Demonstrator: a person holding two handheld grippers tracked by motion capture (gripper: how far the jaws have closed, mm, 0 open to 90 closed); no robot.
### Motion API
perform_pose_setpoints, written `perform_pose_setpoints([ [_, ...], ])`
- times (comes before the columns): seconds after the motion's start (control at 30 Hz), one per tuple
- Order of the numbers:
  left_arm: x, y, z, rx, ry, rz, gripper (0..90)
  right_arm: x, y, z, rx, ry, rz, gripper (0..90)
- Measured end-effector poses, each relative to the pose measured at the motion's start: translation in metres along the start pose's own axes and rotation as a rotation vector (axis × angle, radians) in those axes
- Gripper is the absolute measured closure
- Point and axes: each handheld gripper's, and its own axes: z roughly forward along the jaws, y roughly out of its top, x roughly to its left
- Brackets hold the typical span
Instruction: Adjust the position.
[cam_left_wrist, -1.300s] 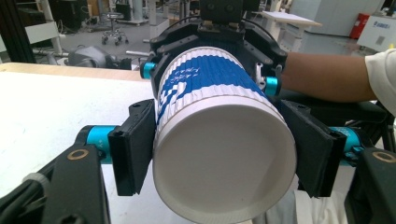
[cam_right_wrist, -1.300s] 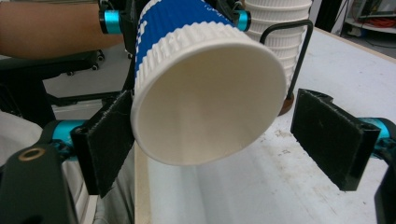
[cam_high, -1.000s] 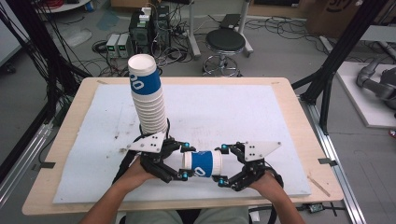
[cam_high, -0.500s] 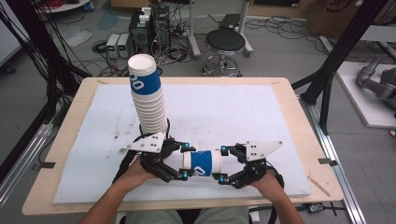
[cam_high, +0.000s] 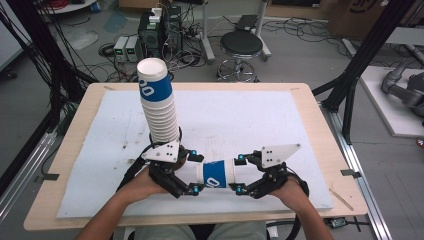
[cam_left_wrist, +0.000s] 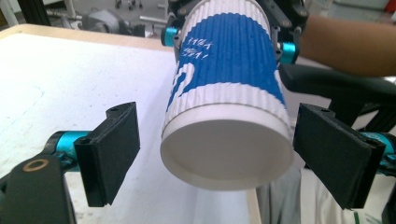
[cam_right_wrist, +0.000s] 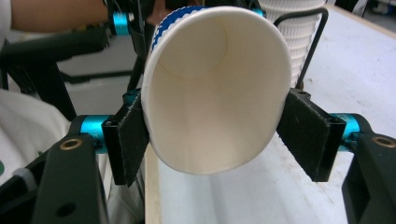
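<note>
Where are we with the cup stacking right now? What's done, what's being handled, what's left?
Done: a tall stack of cups stands on the white mat. In hand: the right hand-held gripper is shut on the rim end of one blue-and-white cup, held sideways; the left hand-held gripper is open around its base, jaws apart from it. Left: that cup is not yet on the stack.

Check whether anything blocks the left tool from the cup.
Nothing visible does. The base of the paper cup lies between the open jaws of the left tool, with a bare gap on each side. The right tool grips its mouth end.
</note>
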Motion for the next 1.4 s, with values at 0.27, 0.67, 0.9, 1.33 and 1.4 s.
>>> perform_pose_setpoints([
  [0.27,-0.003,0.011,-0.004,0.095,-0.015,0.030,15.0,-0.001,0.019,0.003,0.147,-0.028,-0.054,29.0],
  [0.67,-0.001,0.021,0.004,0.195,0.000,0.043,15.2,0.001,0.044,0.016,0.332,-0.037,-0.135,29.1],
  [0.9,0.000,0.027,0.015,0.281,-0.014,0.050,15.7,0.004,0.060,0.025,0.441,-0.034,-0.184,29.1],
  [1.33,0.002,0.027,0.031,0.375,-0.028,0.053,22.8,0.006,0.072,0.039,0.552,-0.020,-0.218,29.1],
  [1.4,0.003,0.026,0.032,0.382,-0.030,0.054,24.6,0.006,0.073,0.041,0.562,-0.019,-0.226,29.1],
])
